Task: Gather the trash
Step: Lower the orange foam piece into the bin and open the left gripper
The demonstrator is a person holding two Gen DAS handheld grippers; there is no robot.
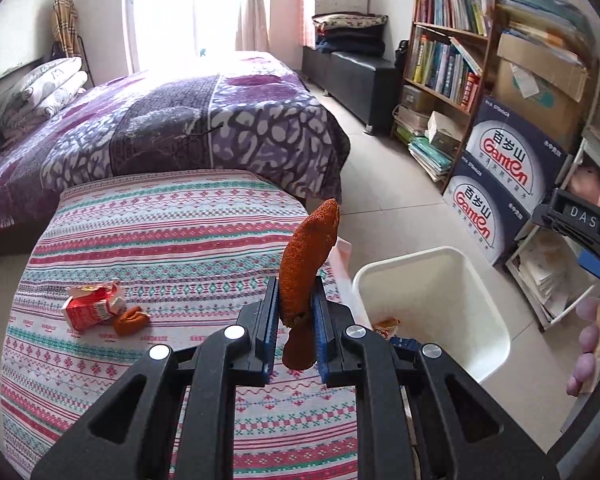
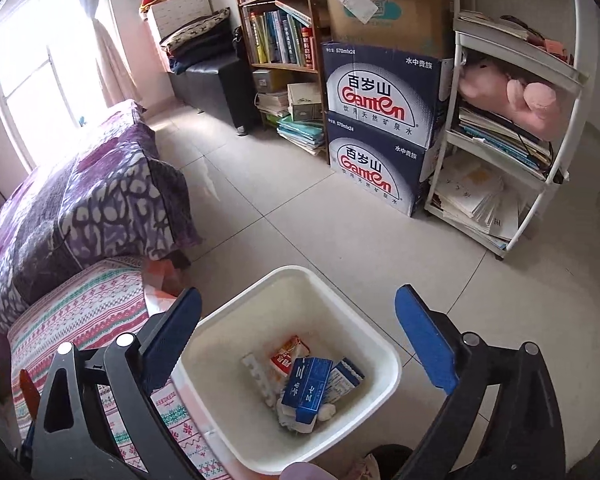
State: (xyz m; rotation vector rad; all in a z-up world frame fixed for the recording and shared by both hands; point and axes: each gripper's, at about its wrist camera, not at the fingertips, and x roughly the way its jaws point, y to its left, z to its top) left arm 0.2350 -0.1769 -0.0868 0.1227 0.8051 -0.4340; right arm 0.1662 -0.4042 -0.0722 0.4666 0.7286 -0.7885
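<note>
While the left gripper (image 1: 296, 312) pinches a rough, grainy orange peel strip (image 1: 306, 264) upright, tip pointing up, just left of the smooth white plastic square bin (image 2: 384, 360), the right gripper (image 2: 300, 340) hangs above that bin, fingers spread

Patterned table (image 1: 180, 216) (carton (image 1: 90, 308), peel (image 1: 129, 320))

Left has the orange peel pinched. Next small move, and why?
Probably swing the left gripper right until it is over the white bin, then open. The orange peel is clamped above the patterned cloth, not over the bin, whose opening beside the cloth is clear.
</note>
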